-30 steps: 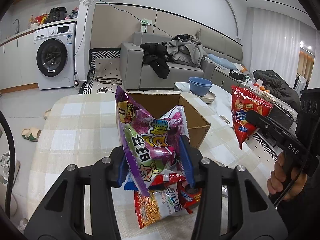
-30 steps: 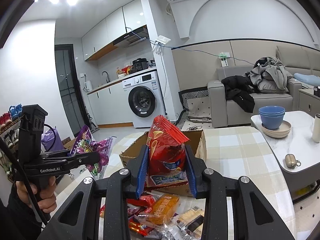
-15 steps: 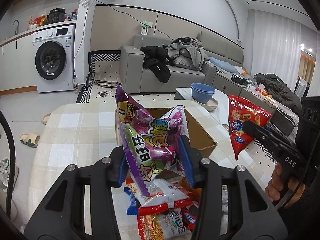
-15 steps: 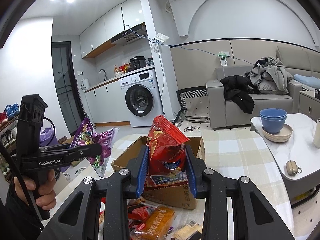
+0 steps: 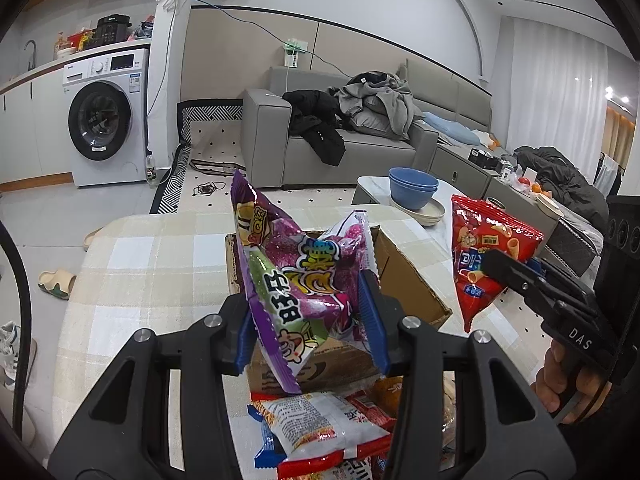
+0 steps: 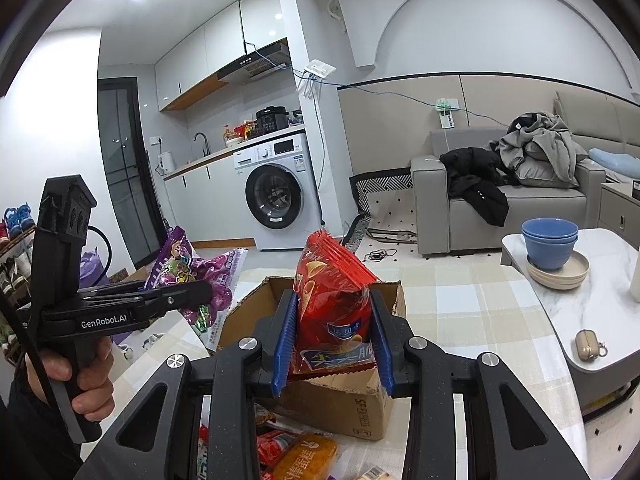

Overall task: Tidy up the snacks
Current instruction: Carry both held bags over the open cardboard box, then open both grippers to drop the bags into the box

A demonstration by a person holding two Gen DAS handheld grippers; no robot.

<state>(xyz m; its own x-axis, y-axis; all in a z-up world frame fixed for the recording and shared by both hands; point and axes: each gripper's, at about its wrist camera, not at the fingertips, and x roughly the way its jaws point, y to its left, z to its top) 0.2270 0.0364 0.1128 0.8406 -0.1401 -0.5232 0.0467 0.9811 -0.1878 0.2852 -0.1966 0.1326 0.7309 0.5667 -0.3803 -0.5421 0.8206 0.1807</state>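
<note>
My left gripper (image 5: 306, 308) is shut on a purple snack bag (image 5: 296, 276), held upright just in front of an open cardboard box (image 5: 404, 276). My right gripper (image 6: 334, 332) is shut on a red snack bag (image 6: 332, 300), raised over the near edge of the same cardboard box (image 6: 340, 404). From the right wrist camera the left gripper (image 6: 196, 292) appears at the left with the purple bag (image 6: 188, 276). The left wrist camera catches the red bag (image 5: 484, 256) at the right. Several loose snack packs (image 5: 320, 428) lie on the checked tablecloth (image 5: 152, 264) before the box.
A white side table (image 6: 600, 292) to the right carries blue bowls (image 6: 550, 242) on a plate and a small pouch (image 6: 590, 344). Behind stand a grey sofa (image 5: 352, 148) with clothes and a washing machine (image 5: 106, 120). Slippers (image 5: 58, 282) lie on the floor at the left.
Both grippers have pulled back from the box with their bags still held. More of the loose snack pile now shows below the fingers, and the box sits farther away.
</note>
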